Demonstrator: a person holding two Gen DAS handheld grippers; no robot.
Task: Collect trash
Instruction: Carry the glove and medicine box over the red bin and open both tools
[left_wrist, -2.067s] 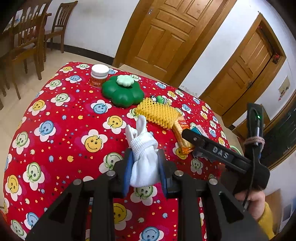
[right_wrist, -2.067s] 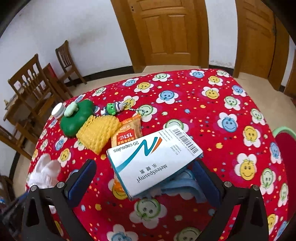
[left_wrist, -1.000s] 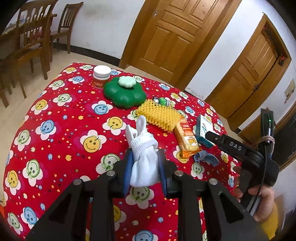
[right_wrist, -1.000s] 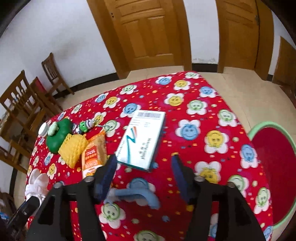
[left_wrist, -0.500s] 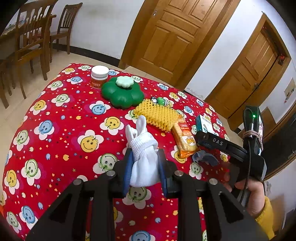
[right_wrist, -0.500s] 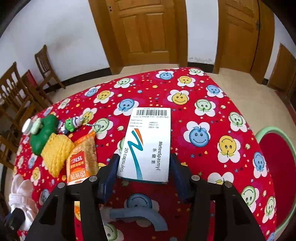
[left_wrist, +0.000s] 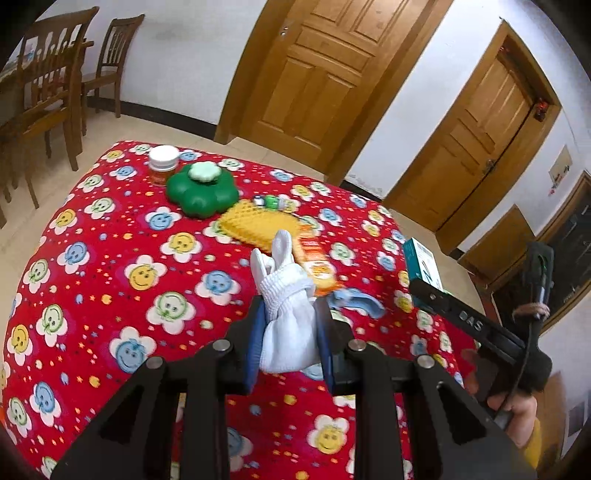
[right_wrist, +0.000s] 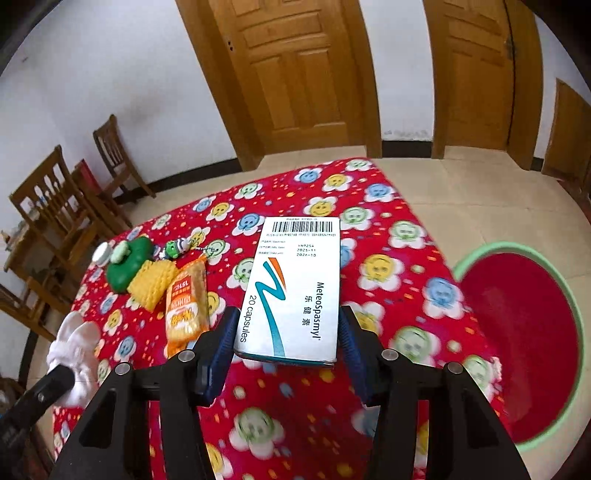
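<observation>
My left gripper (left_wrist: 290, 332) is shut on a white rolled sock (left_wrist: 286, 314) and holds it above the red smiley tablecloth (left_wrist: 110, 277). My right gripper (right_wrist: 288, 343) is shut on a white medicine box (right_wrist: 295, 288) printed "MeteoSpasmyl" and holds it above the cloth; the box also shows in the left wrist view (left_wrist: 423, 269). An orange snack packet (right_wrist: 184, 306) and a yellow foam net (right_wrist: 153, 282) lie on the table. A red basin with a green rim (right_wrist: 517, 332) sits on the floor to the right of the table.
A green flower-shaped container (left_wrist: 201, 192), a white-capped jar (left_wrist: 162, 164), a small green toy (right_wrist: 175, 247) and a blue curved piece (left_wrist: 354, 301) lie on the cloth. Wooden chairs (left_wrist: 48, 92) stand to the left. Wooden doors (right_wrist: 288, 74) are behind.
My right gripper closed on the medicine box and lifted it off the cloth, swinging right toward the red basin. My left gripper keeps the sock and has shifted slightly right.
</observation>
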